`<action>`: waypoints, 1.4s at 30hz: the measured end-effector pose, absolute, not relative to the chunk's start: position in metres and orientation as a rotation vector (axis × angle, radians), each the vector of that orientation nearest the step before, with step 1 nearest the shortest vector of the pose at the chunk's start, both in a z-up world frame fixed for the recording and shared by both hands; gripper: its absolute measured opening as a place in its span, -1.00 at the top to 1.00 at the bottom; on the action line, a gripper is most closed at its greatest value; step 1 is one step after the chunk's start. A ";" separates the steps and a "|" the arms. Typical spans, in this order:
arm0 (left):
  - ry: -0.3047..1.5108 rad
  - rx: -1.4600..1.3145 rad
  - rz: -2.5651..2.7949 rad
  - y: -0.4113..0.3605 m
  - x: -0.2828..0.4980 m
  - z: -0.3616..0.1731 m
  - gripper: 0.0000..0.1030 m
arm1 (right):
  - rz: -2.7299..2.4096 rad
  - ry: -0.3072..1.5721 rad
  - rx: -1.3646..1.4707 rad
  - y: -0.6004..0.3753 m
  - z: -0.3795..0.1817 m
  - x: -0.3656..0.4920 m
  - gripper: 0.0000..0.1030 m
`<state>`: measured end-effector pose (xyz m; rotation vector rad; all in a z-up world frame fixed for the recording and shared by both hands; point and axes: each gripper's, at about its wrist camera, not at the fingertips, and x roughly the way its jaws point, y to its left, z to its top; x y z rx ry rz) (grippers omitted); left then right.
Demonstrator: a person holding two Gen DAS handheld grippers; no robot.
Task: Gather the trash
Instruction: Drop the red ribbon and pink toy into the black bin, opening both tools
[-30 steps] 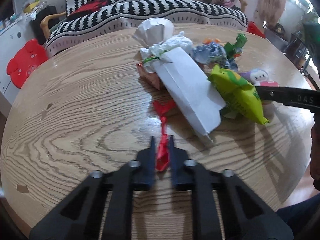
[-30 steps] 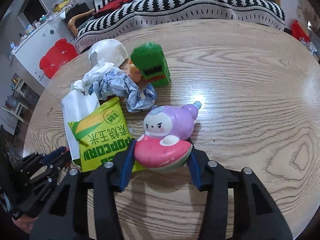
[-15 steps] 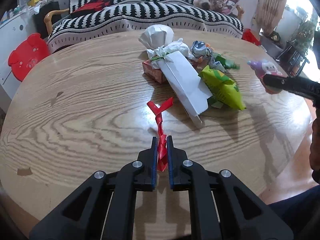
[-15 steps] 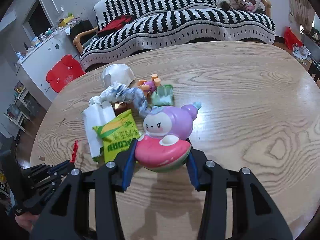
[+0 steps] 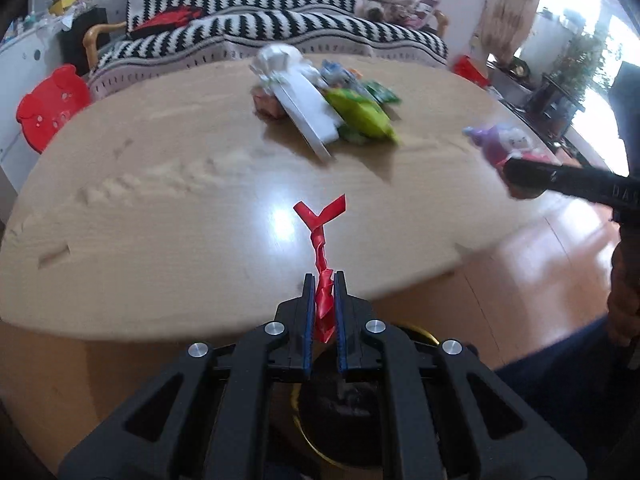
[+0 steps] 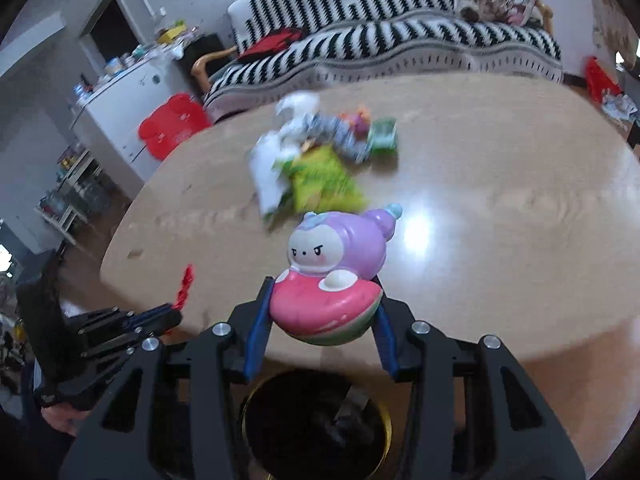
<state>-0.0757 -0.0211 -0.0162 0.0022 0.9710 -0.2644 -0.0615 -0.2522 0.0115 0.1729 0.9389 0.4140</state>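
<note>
Right, starting with the left wrist view: my left tongs [image 5: 323,280] are clenched on a twisted red wrapper strip [image 5: 321,252], which sticks up out of the jaws with its forked end over the near edge of the counter [image 5: 160,200]. Below the tongs sits a dark round bin with a gold rim [image 5: 420,334], almost straight underneath. Further off, the rest of the litter lies in a blurred heap mid-counter: a white paper bag [image 5: 310,114] and a green popcorn packet [image 5: 362,116]. At the right edge the right tongs carry a purple toy [image 5: 502,144] in the air.

Now the right wrist view: my right tongs [image 6: 322,312] are grasping that toy [image 6: 332,272] by its pink base, jaws on either flank, lifted clear of the counter [image 6: 520,200]. The bin [image 6: 316,416] opens directly beneath it. I judge the release turns on this vertical line-up; both loads hang over the bin's mouth, the toy more squarely centred.
</note>
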 end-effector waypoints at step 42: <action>1.370 -0.109 -0.381 -0.047 -0.127 -0.121 0.73 | 0.391 1.321 0.166 -0.222 -0.099 -0.137 -0.23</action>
